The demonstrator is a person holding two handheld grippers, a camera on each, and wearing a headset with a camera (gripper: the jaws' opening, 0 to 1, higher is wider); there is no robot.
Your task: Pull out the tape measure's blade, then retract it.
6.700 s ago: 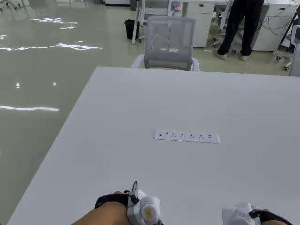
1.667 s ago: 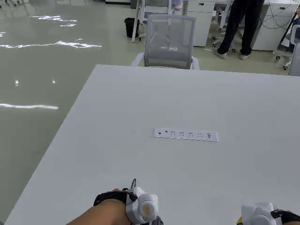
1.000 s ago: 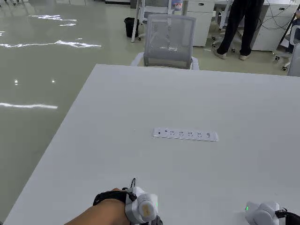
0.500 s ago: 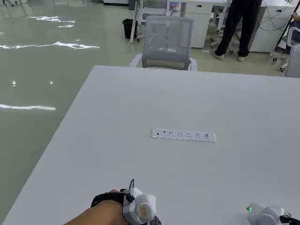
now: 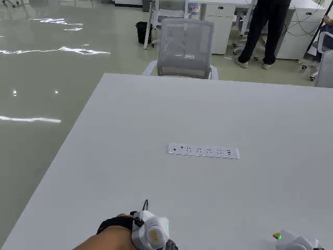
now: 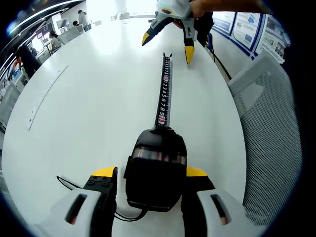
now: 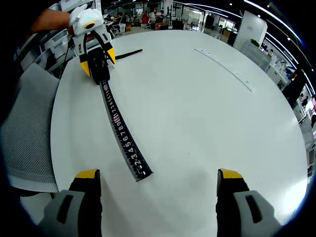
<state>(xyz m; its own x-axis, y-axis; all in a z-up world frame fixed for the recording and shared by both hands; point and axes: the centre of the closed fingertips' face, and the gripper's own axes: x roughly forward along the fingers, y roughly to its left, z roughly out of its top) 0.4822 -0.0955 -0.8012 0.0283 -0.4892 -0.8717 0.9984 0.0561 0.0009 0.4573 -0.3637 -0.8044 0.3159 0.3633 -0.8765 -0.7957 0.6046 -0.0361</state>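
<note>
Our left gripper (image 6: 150, 174) clamps the black tape measure (image 6: 155, 168) on the white table (image 6: 89, 98). Its blade (image 6: 164, 89) lies flat, pointing straight at our right gripper (image 7: 158, 174). That gripper's own view shows it wide open and empty, with the blade's end loose at its jaw tips.

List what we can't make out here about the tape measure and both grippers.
- Left gripper view: the black tape measure case covers where the tongs of the left gripper meet it; lock setting unreadable.
- Right gripper view: the left gripper's tongs hide most of that case; the end of the black numbered blade, near the open right gripper, is too small to show its hook.
- Head view: the bottom edge cuts off both grippers; tongs can't be judged.
</note>
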